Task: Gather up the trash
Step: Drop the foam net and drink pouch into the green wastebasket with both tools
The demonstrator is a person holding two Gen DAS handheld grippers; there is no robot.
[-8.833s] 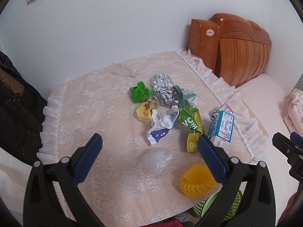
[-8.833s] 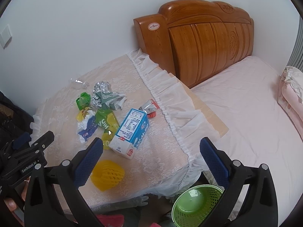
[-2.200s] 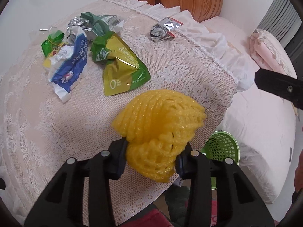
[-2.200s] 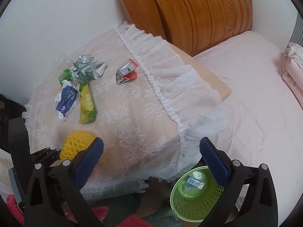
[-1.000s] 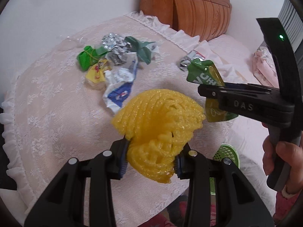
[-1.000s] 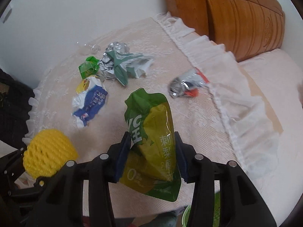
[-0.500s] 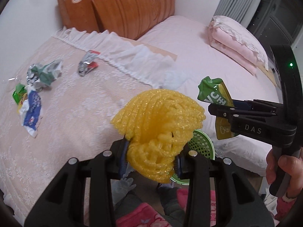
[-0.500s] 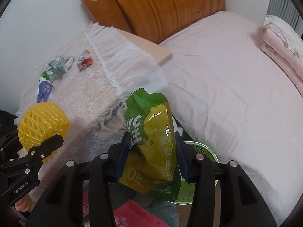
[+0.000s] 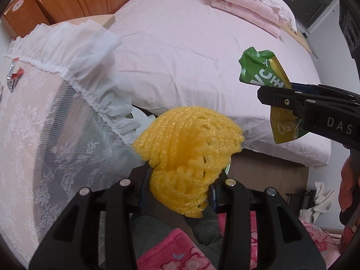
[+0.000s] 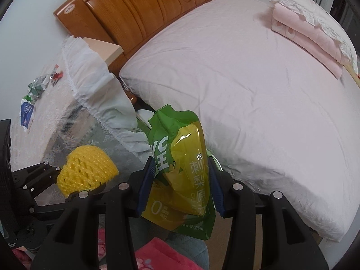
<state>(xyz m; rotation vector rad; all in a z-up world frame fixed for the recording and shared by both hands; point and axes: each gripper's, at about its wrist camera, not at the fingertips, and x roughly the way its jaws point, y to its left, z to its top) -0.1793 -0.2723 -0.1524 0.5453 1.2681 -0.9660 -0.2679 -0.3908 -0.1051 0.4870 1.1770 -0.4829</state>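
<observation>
My left gripper (image 9: pixel 177 185) is shut on a yellow foam fruit net (image 9: pixel 186 155), held in the air beyond the table's corner; the net also shows in the right wrist view (image 10: pixel 85 171). My right gripper (image 10: pixel 181 184) is shut on a green and yellow drink pouch (image 10: pixel 184 171), also seen at the right of the left wrist view (image 9: pixel 267 76). The green bin is almost wholly hidden behind the net and the pouch; only a sliver of rim (image 10: pixel 214 157) shows. Several wrappers (image 10: pixel 33 90) lie on the lace-covered table (image 10: pixel 33 135).
A bed with a pink sheet (image 10: pixel 236 85) fills the right side, with folded pink bedding (image 10: pixel 310 29) and a wooden headboard (image 10: pixel 139 4). A silver and red wrapper (image 9: pixel 13 76) lies near the table's frilled edge. Red patterned fabric (image 9: pixel 175 252) lies below the grippers.
Both grippers have swung right, away from the table top and down toward the gap between table and bed, each keeping its load. The bin has gone out of sight behind them.
</observation>
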